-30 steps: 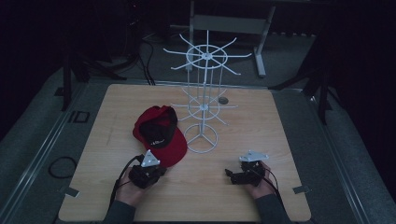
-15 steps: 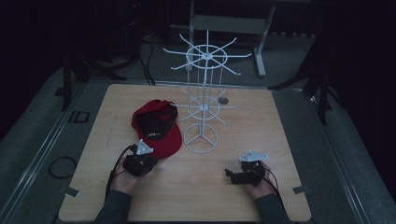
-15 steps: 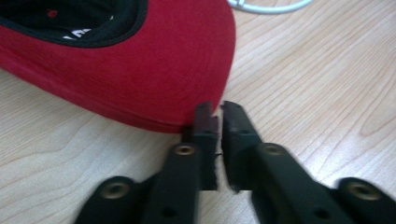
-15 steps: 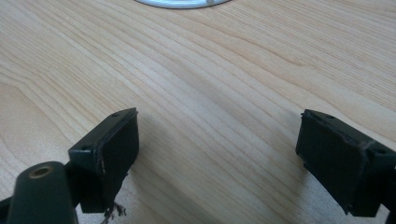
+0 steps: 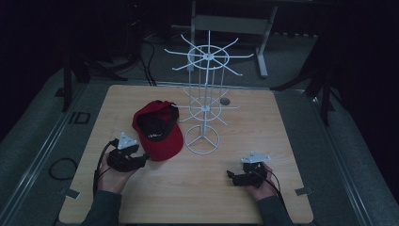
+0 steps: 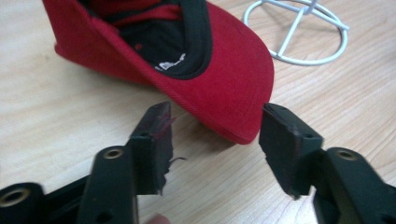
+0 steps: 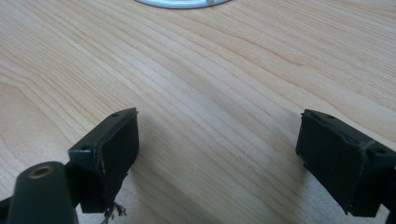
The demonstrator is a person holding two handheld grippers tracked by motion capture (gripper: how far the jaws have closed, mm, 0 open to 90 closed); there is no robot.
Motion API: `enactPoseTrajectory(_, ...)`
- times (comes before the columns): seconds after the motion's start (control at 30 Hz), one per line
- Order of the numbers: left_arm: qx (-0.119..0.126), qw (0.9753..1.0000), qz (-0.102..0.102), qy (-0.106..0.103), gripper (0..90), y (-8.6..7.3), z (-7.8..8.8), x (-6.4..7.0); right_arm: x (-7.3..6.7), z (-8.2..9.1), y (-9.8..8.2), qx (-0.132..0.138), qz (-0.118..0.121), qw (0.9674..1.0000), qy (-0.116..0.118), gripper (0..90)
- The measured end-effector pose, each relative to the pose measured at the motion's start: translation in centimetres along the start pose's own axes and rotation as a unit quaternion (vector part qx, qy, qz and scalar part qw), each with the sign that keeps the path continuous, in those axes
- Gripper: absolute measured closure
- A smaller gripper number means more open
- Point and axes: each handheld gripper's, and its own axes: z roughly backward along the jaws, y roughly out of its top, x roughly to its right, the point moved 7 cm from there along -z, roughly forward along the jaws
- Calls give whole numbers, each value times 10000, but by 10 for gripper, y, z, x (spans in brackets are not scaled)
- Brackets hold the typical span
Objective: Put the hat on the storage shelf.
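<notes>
While jaws gape, curved red fabric cap [image 6: 224, 79] lies on woodgrain table [image 6: 56, 102].

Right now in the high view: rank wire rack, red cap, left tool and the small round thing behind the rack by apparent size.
1. White wire rack, the largest: it stands tall.
2. Red cap.
3. Left tool, jaws open, nearer the camera, so its look may flatter it.
4. Small dark round thing, far the smallest.

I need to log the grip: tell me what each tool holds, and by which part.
Nothing is held. The left tool has just been opening; its jaws stand apart just short of the brim of the cap. The right tool is open over bare table.
</notes>
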Motion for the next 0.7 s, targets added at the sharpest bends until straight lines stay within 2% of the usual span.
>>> enactPoseTrajectory(0.1,-65,9994,270,-192,426,0,-10,-3,0,0,0,-4,-7,10000,1,131)
enactPoseTrajectory(0.27,-249,9971,525,-490,408,0,-29,-4,0,0,0,-9,-13,10000,1,131)
enactPoseTrajectory(0.33,-303,9964,580,-542,411,1,-35,-4,0,0,0,-13,-17,10000,1,131)
enactPoseTrajectory(0.53,-534,9950,542,-643,433,1,-53,-1,0,0,0,-14,-17,10000,1,131)
enactPoseTrajectory(0.63,-593,9929,671,-782,443,0,-61,-1,0,0,0,-12,-20,10000,1,131)
enactPoseTrajectory(0.67,-593,9929,671,-782,454,0,-61,-1,0,0,0,-12,-20,10000,1,131)
enactPoseTrajectory(0.7,-635,9914,762,-856,454,-1,-66,-1,0,0,0,-12,-22,10000,1,131)
